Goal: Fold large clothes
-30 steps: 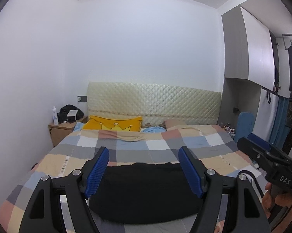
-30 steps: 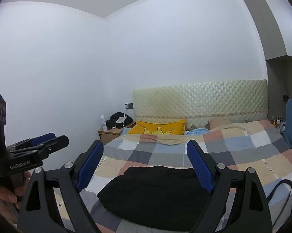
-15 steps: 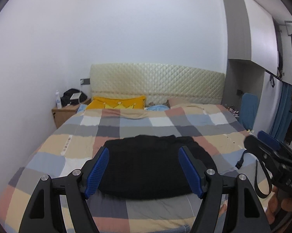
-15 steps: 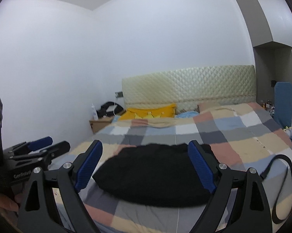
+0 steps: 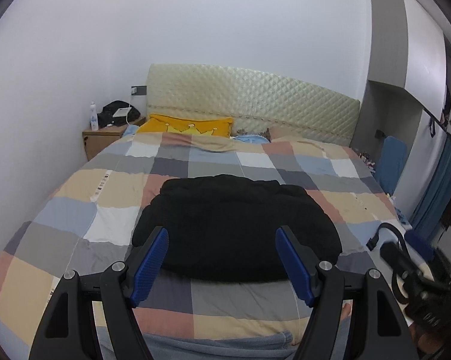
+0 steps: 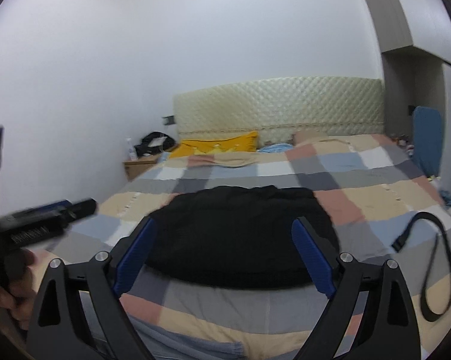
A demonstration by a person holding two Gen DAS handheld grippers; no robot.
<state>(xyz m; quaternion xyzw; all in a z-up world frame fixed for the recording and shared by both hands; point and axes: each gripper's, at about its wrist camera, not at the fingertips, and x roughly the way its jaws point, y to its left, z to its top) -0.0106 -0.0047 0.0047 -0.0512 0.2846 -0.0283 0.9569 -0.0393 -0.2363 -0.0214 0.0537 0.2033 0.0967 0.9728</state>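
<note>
- Lying ahead of both tools, a black garment (image 5: 234,228) sits bunched in a rounded heap on the checked quilt (image 5: 111,207) of the bed.
- Left tool (image 5: 222,262): jaws wide apart, blue pads (image 5: 151,262) to either side of the garment's near edge as seen from its camera, nothing gripped. Whether they touch the cloth I cannot tell.
- Right tool (image 6: 225,258): jaws equally wide, empty, also framing the garment's near edge; its view is a little blurred.
- A hand (image 6: 3,288) grips the left tool's handle, seen at the left of the right tool's view.
- Right of the right tool, a black strap (image 6: 435,270) loops across the quilt, apart from the garment.
- Beyond the garment, far from both tools: a yellow pillow (image 5: 183,126) against a quilted cream headboard (image 5: 255,102).
- Left of the pillow, a wooden nightstand (image 5: 100,141) carries a white bottle (image 5: 94,117) and a dark bag (image 5: 117,112).
- Near edge below the tools: a strip of grey-blue fabric (image 5: 213,348).
</note>
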